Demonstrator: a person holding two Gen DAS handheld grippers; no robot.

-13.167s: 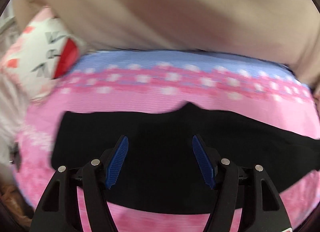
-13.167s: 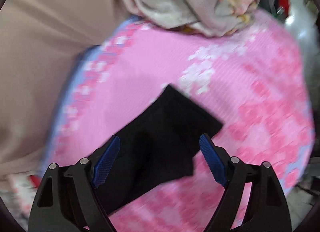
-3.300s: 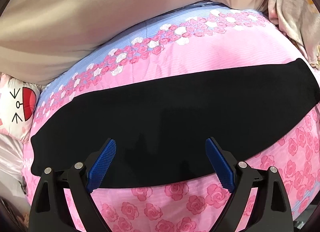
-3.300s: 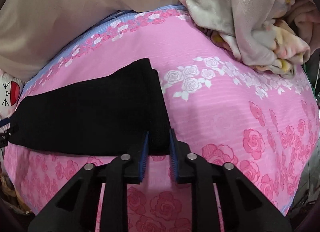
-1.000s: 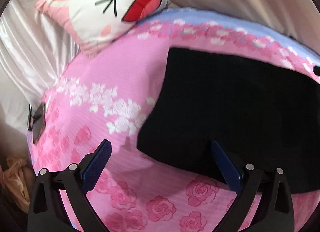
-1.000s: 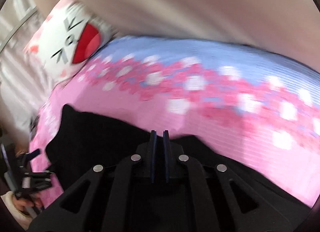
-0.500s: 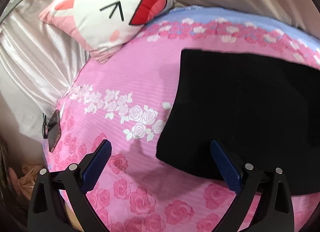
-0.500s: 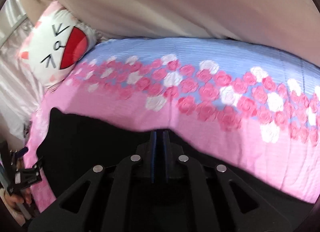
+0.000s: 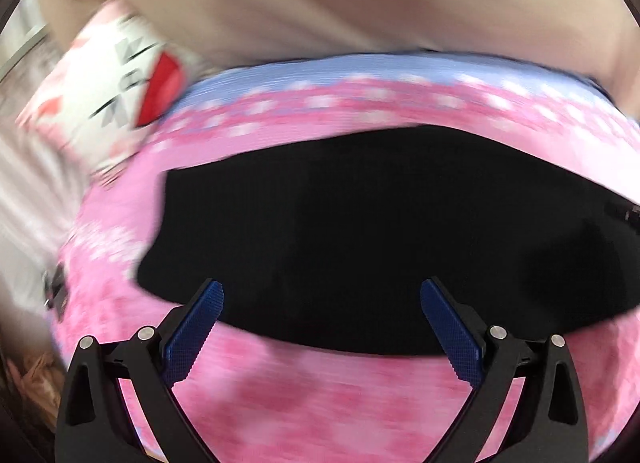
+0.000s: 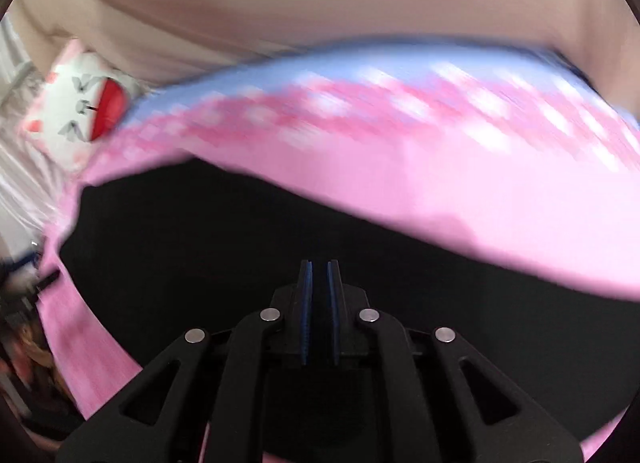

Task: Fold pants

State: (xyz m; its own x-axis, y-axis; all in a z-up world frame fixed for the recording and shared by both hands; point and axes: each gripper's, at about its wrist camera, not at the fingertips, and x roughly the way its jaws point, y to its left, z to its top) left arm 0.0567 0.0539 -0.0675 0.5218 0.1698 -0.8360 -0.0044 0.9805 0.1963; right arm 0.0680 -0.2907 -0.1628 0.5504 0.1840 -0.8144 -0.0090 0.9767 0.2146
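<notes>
I am gripping black fabric of the pants in my clenched right claw, their length running leftward, my left claw hanging released above them.

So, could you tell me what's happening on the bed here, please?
A person with a gripper in each hand is folding black pants on a pink floral bedspread. The right gripper is shut on the fabric, apparently carrying one end over. The left gripper is open above the near edge, gripping nothing. A cartoon pillow lies at the far left.
</notes>
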